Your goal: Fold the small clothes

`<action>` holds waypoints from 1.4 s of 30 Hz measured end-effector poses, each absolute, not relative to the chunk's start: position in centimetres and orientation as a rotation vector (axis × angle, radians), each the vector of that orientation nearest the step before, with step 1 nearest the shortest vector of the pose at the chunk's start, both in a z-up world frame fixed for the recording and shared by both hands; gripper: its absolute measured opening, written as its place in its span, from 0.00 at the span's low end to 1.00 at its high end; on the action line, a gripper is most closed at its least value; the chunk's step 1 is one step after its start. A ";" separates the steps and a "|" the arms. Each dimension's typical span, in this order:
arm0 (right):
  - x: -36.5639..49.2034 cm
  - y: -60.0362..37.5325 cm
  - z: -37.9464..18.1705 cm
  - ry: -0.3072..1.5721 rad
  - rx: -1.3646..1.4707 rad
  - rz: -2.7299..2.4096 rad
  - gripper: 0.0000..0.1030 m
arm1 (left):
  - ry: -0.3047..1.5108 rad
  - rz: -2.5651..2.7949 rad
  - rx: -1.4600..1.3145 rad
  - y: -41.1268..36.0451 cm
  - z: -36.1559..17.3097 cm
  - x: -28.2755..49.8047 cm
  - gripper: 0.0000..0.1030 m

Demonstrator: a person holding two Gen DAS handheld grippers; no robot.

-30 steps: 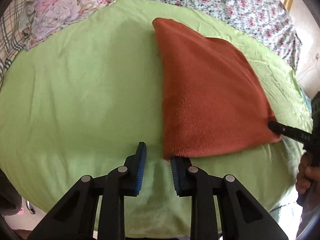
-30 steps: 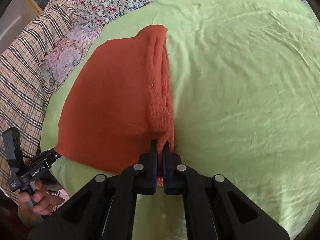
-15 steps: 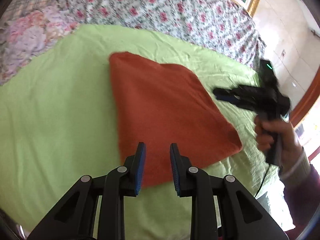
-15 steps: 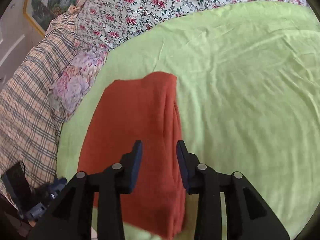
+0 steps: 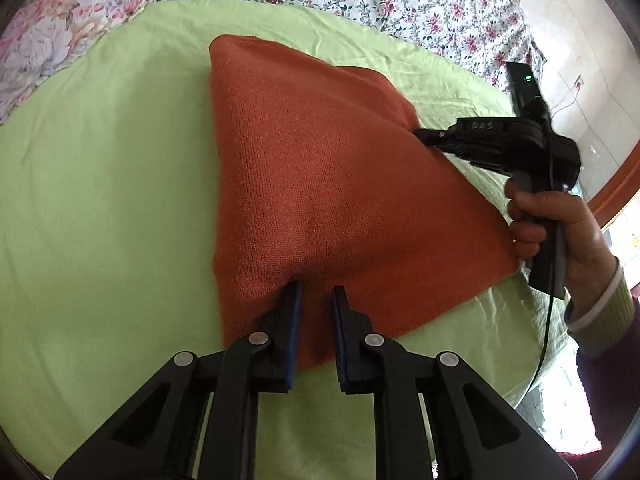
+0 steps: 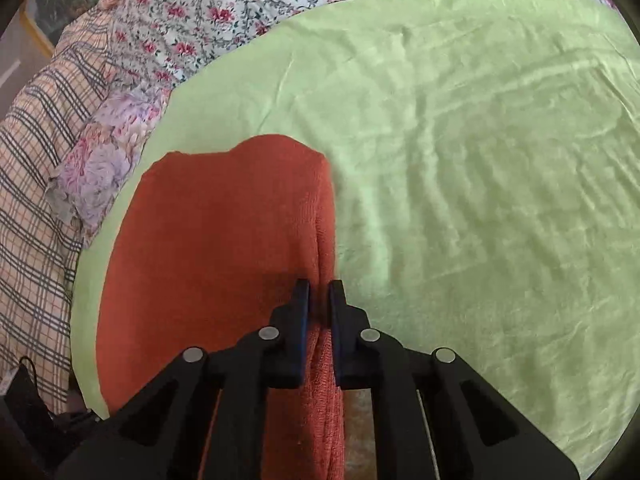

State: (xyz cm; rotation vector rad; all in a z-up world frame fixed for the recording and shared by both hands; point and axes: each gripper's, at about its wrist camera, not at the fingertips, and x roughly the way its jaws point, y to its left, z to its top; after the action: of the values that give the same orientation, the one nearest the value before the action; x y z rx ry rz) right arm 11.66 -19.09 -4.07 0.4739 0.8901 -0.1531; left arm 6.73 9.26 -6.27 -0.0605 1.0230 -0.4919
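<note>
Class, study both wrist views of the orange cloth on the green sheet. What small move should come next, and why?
Probably close both grippers on the cloth. The left gripper stands open across its near edge, and the right gripper straddles the thick folded edge with a narrow gap showing between its fingers. Neither seems to grip yet, so pinching first would let the next fold be lifted off the sheet.

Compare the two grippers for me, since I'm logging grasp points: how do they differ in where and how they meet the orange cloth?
The left gripper sits at the orange cloth's near edge, with cloth showing between its parted fingers. The right gripper straddles the cloth's thick folded right edge, and its gap looks narrower. Whether either has clamped yet isn't clear. Both are black with blue pads and work over the green sheet.
</note>
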 end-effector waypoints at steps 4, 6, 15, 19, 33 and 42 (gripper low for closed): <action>9.5 -17.9 -1.5 0.836 0.436 -0.207 0.13 | 1.026 -0.489 -0.076 9.3 -6.2 6.5 0.13; 7.2 -16.4 0.2 0.796 0.409 -0.190 0.14 | 1.031 -0.486 -0.085 9.4 -6.2 6.5 0.13; 1.6 -12.4 -4.3 0.953 0.308 -0.114 0.11 | 1.026 -0.465 -0.104 9.4 -6.3 5.6 0.13; 1.3 -12.6 -4.4 0.930 0.309 -0.109 0.11 | 1.019 -0.442 -0.082 9.2 -6.2 5.1 0.14; -4.3 -11.5 -1.0 0.905 0.342 -0.151 0.15 | 1.032 -0.372 -0.056 12.3 -4.6 2.0 0.49; -7.2 -8.6 -0.2 0.930 0.339 -0.085 0.37 | 1.009 -0.309 -0.005 12.9 -3.5 -1.7 0.67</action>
State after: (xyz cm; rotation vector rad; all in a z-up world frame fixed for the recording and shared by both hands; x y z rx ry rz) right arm -7.23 -8.63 -0.17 0.3386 0.9297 -0.0849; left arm -1.66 12.86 -3.52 -0.0047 1.0089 -0.3088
